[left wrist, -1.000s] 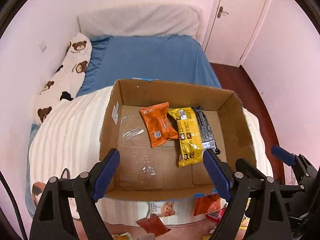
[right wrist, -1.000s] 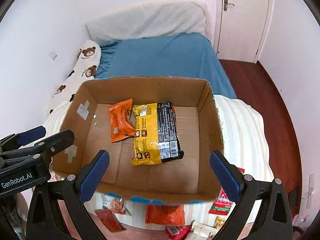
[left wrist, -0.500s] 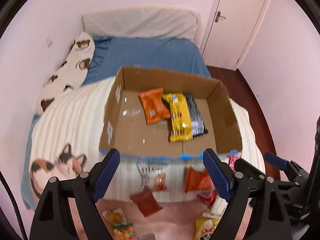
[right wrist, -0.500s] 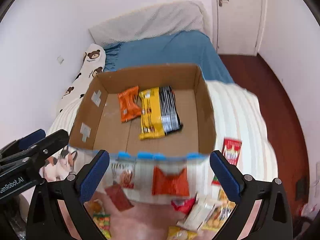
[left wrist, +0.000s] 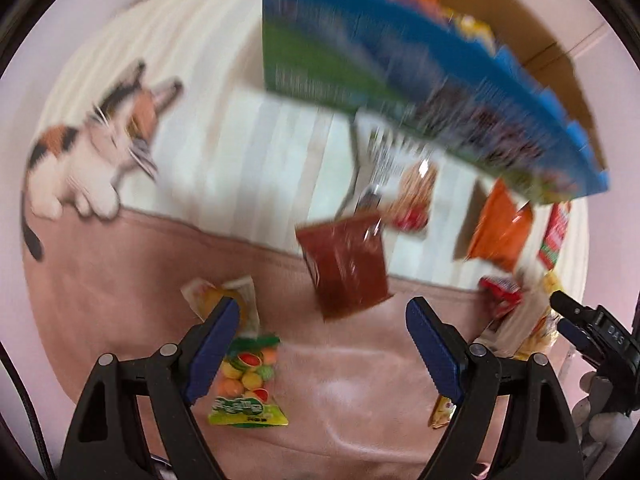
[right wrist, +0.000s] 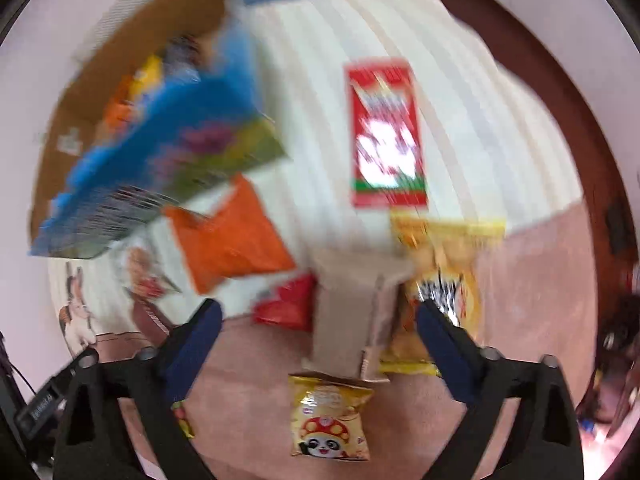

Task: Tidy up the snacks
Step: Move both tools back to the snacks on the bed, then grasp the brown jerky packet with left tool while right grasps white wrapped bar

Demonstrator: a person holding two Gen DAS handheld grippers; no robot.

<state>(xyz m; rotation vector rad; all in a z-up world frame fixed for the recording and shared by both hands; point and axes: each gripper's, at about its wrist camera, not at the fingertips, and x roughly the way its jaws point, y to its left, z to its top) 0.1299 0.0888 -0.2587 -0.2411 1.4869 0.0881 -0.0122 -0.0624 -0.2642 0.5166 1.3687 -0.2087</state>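
You have the cream striped blanket with a calico cat print [left wrist: 120, 128] spread ahead of both grippers, and its pink plush part [left wrist: 140, 280] directly under them. The brown cardboard box with a blue and green printed outer wall [left wrist: 400, 52] stands at the far side, beyond the loose snacks, with a few packets already inside.

Your left gripper [left wrist: 320, 344] is spread wide and holds nothing. The dark red-brown foil packet [left wrist: 344, 264] lies just ahead of its gap, its long axis running roughly away from you, so this hand is the nearer one. A green and yellow fruit-candy packet [left wrist: 244, 384] lies under its left finger.

Your right gripper [right wrist: 316, 344] has just been closing partway, yet its jaws stand apart and pinch nothing. A plain tan packet [right wrist: 352, 312] lies lengthwise just ahead of the gap, and a small yellow packet with a panda in a mushroom cap [right wrist: 330, 420] shows within it, untouched.

Motion blur leaves all packet print unreadable. Only "DAS" can be read, on the right gripper's body in the left view.
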